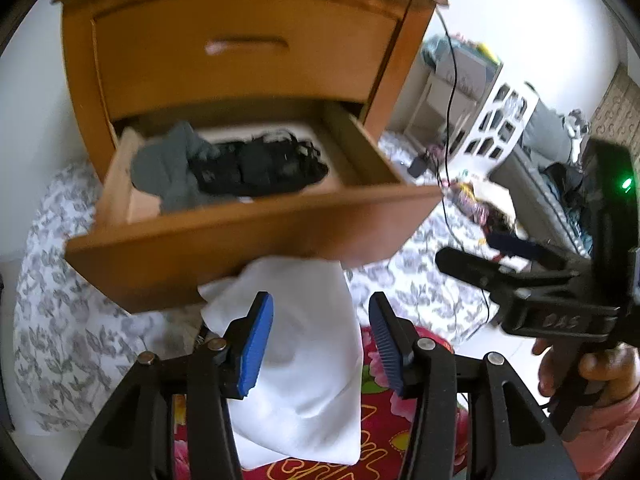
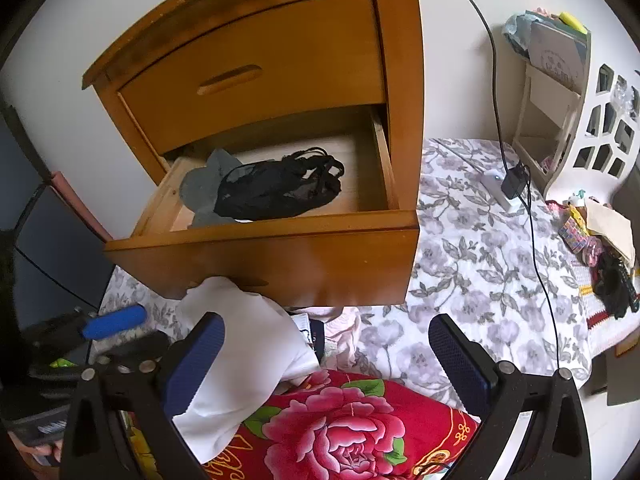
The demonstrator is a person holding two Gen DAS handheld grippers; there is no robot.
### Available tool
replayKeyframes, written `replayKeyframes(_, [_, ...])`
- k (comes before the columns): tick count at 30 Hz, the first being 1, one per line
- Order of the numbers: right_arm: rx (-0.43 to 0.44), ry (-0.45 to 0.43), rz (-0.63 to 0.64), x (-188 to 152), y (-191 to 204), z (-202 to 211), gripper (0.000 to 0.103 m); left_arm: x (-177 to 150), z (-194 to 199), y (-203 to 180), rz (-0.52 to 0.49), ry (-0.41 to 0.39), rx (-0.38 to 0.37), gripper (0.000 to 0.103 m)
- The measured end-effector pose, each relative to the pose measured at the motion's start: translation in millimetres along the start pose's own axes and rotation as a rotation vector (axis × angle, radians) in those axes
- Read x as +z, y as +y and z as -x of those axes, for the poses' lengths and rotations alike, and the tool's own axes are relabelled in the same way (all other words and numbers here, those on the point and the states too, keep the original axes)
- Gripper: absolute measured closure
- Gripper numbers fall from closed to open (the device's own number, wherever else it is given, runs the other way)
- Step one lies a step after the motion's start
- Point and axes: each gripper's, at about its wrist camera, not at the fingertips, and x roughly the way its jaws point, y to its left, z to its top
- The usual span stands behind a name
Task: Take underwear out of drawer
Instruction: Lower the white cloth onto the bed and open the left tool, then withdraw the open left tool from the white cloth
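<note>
The lower drawer (image 1: 256, 240) (image 2: 280, 248) of a wooden nightstand stands pulled out. Inside lie black lacy underwear (image 1: 260, 168) (image 2: 276, 192) and, to its left, a grey garment (image 1: 168, 168) (image 2: 200, 188). Below the drawer front a white garment (image 1: 304, 360) (image 2: 248, 352) lies on a red floral blanket (image 2: 340, 432). My left gripper (image 1: 320, 298) hangs above it, open, pads clear of the cloth. My right gripper (image 2: 326, 318) is wide open and holds nothing; the white garment lies under its left finger. In the left wrist view the right gripper (image 1: 480, 256) shows at the right, in a hand.
The nightstand's upper drawer (image 1: 240, 48) is closed. A grey-flowered sheet (image 2: 480, 264) covers the surface to the right, crossed by a black cable (image 2: 532, 240) with a charger. A white cut-out rack (image 2: 600, 132) and small clutter (image 2: 600, 248) sit at the far right.
</note>
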Motion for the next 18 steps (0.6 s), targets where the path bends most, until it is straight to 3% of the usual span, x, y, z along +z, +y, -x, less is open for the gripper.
replayKeyframes(6, [0.001,-0.009,0.009,0.6,3.9,5.2,0.0,9.9,22.0,17.7,0.046,-0.087,0.078,0.051])
replayKeyframes(10, [0.004,-0.009,0.014,0.9,5.5,5.6,0.0,12.6,30.5,35.7,0.102,-0.123,0.136,0.043])
replayKeyframes(12, [0.007,-0.007,0.018,1.1,6.8,5.0,0.0,11.5,31.6,46.2,0.138,-0.125,0.165,0.035])
replayKeyframes(18, [0.014,0.001,0.037,0.6,12.2,3.0,0.0,5.7,29.3,68.1,0.222,-0.114,0.22,0.029])
